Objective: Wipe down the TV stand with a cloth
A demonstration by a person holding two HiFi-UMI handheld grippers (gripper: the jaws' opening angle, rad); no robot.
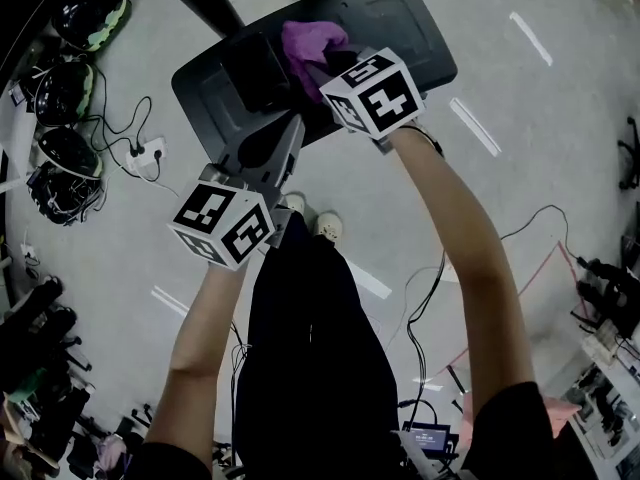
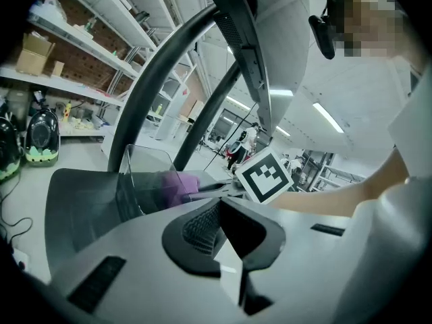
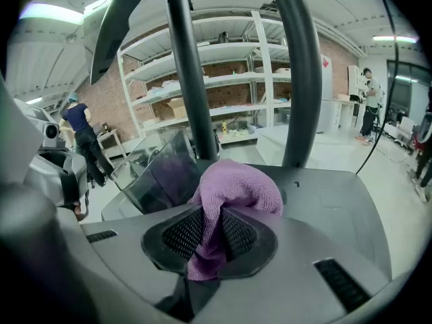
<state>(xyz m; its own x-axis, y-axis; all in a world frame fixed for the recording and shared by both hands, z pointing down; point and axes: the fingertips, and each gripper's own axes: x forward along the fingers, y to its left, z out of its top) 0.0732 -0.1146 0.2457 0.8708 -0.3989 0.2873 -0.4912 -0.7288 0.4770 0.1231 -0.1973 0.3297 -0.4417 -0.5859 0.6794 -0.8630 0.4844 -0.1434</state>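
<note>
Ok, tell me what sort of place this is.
Probably a lab or workshop with storage: open metal shelving holding boxes stands against a brick wall, cables and a power strip trail across the grey floor, and a row of helmet-like gear sits along its edge.

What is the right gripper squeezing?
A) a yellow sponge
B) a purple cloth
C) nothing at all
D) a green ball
B: the right gripper view shows the right gripper with its fingers shut on a purple cloth, held just above the dark TV stand.
</note>
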